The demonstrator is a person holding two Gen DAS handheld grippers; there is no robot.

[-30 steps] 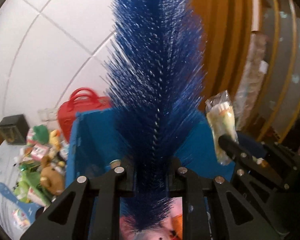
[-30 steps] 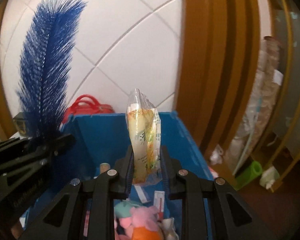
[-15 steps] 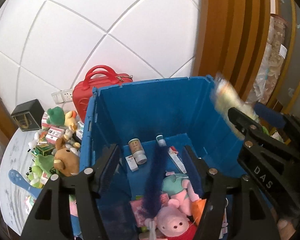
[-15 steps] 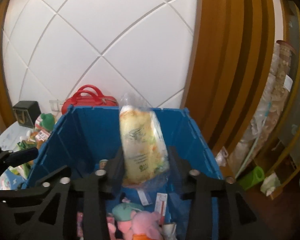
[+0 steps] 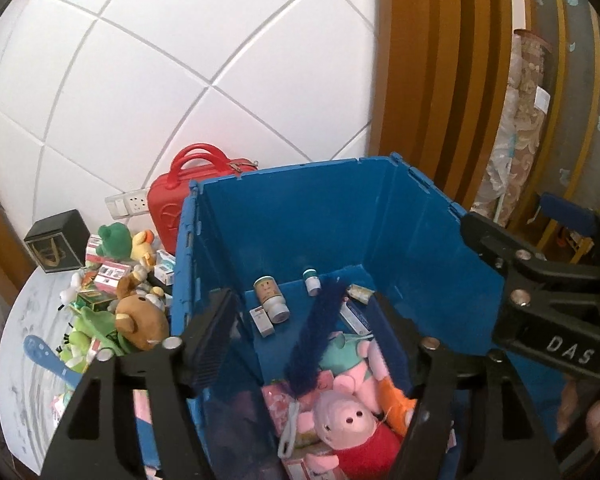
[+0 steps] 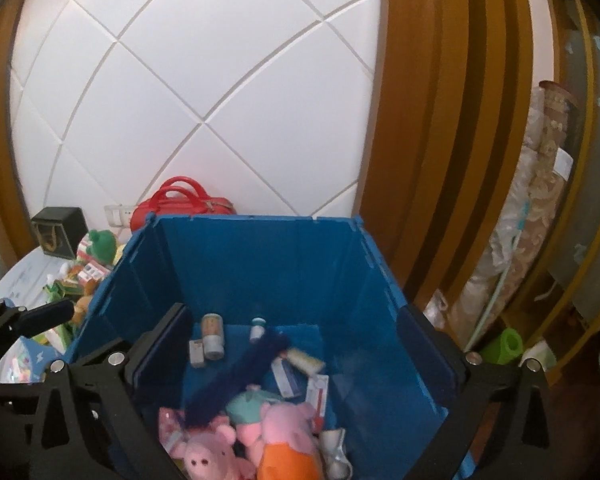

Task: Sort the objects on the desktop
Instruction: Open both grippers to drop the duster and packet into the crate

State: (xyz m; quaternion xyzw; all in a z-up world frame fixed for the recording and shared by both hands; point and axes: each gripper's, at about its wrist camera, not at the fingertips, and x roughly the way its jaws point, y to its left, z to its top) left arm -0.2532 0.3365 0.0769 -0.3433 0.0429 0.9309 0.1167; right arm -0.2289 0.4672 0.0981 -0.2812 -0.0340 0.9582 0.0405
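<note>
Both pairs of tongs are held above a blue crate that fills the centre of each view. The left tongs are spread wide, with nothing between the pads; the right tongs are likewise opened wide and empty.

The blue feather brush is seen lying inside the crate, slanted from lower left to upper right, its white handle end resting beside a pink pig plush at the bottom of the frame. A snack packet lies on the crate floor just right of the brush tip (right wrist view) — near a small bottle and a few small boxes.

On the tabletop at the left edge, more plush toys and boxes are piled — a brown bear among them — and a red case stands behind the crate.
</note>
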